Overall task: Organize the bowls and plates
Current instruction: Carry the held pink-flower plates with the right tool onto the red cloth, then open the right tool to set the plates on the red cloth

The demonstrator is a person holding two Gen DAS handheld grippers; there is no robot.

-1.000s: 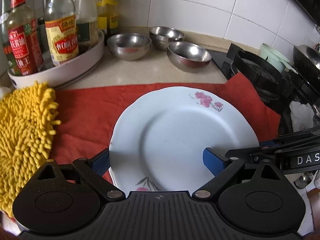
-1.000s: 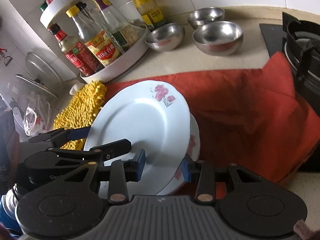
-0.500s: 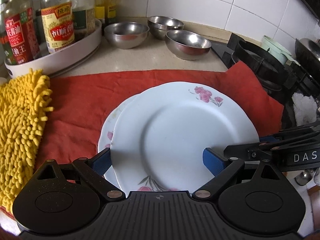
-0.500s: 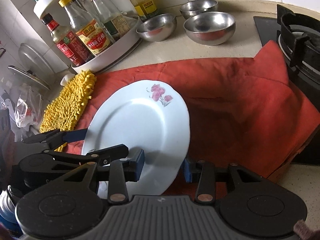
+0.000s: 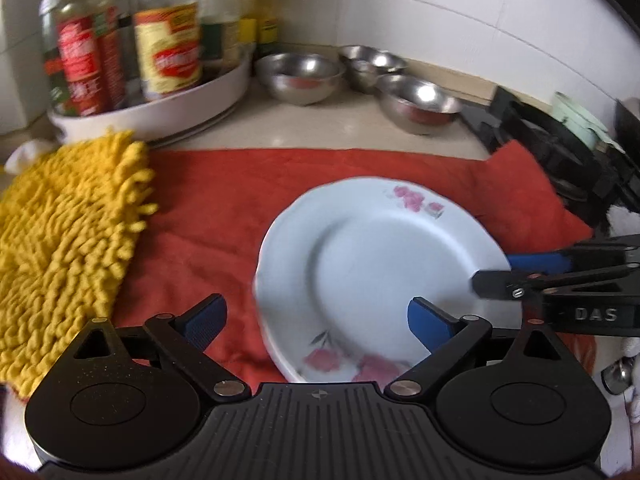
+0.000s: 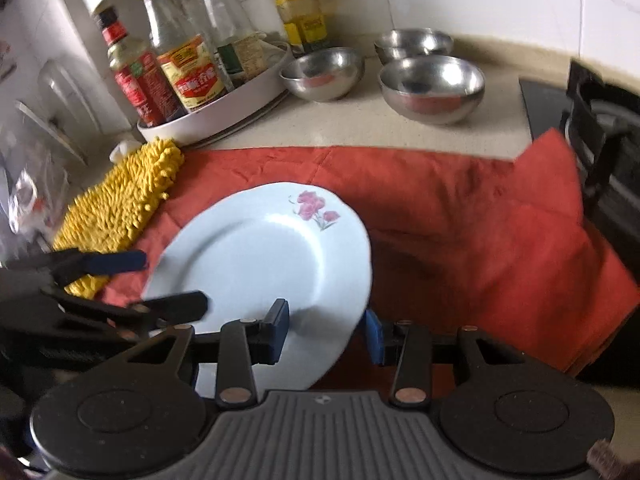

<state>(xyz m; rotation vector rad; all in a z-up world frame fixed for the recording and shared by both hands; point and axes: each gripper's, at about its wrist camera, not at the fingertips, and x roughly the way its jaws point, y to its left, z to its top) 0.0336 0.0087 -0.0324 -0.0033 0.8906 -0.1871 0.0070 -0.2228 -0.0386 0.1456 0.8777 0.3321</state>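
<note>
The beige bench (image 6: pixel 352 128) carries a red cloth (image 6: pixel 460 216) at centre. At 10 o'clock stands a white bottle tray (image 6: pixel 224 110); at 12 o'clock, three steel bowls (image 6: pixel 432 84). A yellow chenille mitt (image 6: pixel 120 204) lies at 9 o'clock, overlapping the red cloth's edge.

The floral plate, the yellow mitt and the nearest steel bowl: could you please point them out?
floral plate (image 6: pixel 260 256): right wrist view, bare centre.
yellow mitt (image 5: pixel 60 248): left wrist view, shaggy middle.
nearest steel bowl (image 6: pixel 432 92): right wrist view, front wall.
</note>
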